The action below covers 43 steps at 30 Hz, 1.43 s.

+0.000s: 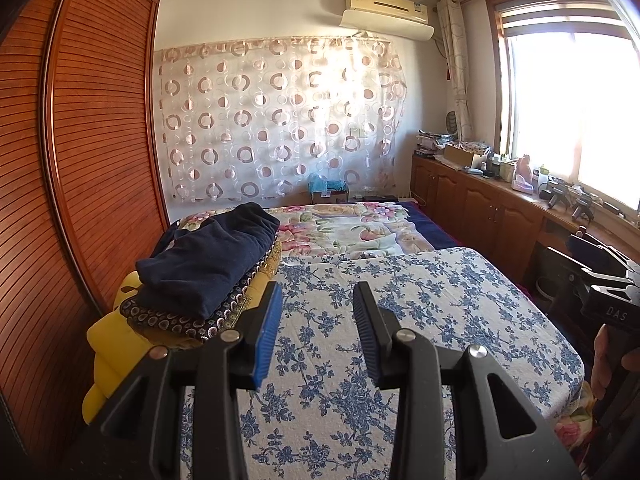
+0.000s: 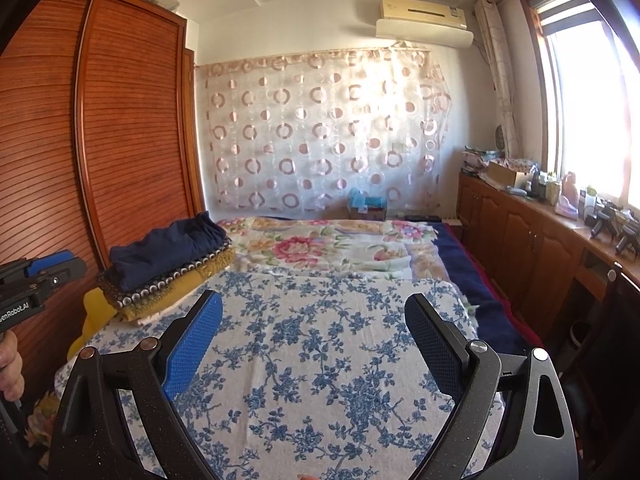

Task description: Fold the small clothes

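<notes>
A stack of folded clothes sits at the left edge of the bed: a dark navy garment (image 1: 208, 260) (image 2: 168, 252) on top, a dark dotted patterned one (image 1: 176, 322) (image 2: 160, 288) under it, and a yellow one (image 1: 112, 344) (image 2: 96, 308) at the bottom. My left gripper (image 1: 316, 308) is open and empty, held above the blue floral cloth (image 1: 420, 300) just right of the stack. My right gripper (image 2: 316, 320) is wide open and empty above the same cloth (image 2: 320, 340). The left gripper also shows at the left edge of the right wrist view (image 2: 60, 266).
A wooden louvred wardrobe (image 1: 88, 160) stands close on the left. A floral quilt (image 1: 352, 228) covers the far bed. Wooden cabinets (image 1: 480, 204) with clutter run under the window on the right. A patterned curtain (image 1: 280, 120) hangs on the back wall.
</notes>
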{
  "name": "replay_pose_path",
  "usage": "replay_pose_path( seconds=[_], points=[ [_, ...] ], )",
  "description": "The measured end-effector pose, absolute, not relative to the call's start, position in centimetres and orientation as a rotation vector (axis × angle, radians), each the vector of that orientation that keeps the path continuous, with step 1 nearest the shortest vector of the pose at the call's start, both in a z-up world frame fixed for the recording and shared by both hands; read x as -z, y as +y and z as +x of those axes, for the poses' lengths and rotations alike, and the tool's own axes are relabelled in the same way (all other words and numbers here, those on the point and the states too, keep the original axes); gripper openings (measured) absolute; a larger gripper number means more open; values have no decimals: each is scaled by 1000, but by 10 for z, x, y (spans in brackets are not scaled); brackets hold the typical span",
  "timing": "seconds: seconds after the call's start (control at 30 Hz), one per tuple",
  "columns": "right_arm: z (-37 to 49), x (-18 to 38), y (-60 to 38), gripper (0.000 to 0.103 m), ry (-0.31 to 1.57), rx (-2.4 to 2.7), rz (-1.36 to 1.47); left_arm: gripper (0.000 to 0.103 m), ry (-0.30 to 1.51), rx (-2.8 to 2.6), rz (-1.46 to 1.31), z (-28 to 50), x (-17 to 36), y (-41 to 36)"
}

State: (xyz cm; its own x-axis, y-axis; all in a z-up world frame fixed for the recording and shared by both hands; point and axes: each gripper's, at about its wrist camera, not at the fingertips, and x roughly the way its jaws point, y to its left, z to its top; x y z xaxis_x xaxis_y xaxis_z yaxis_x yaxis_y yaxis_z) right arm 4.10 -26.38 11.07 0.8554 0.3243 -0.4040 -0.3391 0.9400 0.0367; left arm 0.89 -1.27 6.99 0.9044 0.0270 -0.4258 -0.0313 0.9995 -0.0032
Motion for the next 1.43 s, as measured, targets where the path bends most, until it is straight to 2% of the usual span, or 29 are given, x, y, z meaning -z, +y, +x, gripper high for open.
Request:
replay_pose_path(
  seconds=[1.43],
  points=[
    [42,-109,-263,94,416,-348,-34,37,433,-24,-14,3,-72,-18]
  ],
)
